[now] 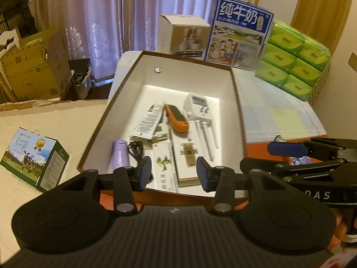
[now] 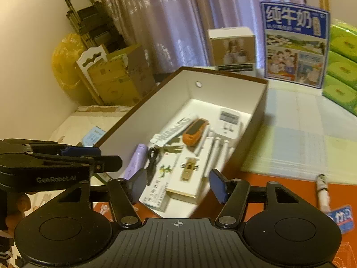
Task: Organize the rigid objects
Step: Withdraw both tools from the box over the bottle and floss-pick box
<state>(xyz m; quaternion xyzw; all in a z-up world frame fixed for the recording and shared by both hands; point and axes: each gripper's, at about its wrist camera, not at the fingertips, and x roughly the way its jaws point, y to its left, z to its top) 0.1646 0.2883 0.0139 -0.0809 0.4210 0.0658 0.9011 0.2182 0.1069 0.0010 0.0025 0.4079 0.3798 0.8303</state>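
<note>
Fig.: both grippers above near end of open box (image 1: 125, 93), jaws apart, nothing between them.
Left gripper (image 1: 174, 173); right gripper (image 2: 176, 183), wider gap.
Task items inside box: orange device (image 1: 177, 120), white plug adapter (image 1: 197, 106), tube (image 1: 148, 120), lilac cylinder (image 1: 121, 154), black cable (image 1: 136, 150), flat cartons (image 1: 178, 167).
Judged step: release, retreat. Lift clear of box rim before swinging away.
Box: matte white card, brown edge. Orange device glossy, rounded. Cartons sharp-edged. Loose pen (image 2: 322, 192) on bench outside box.
</note>
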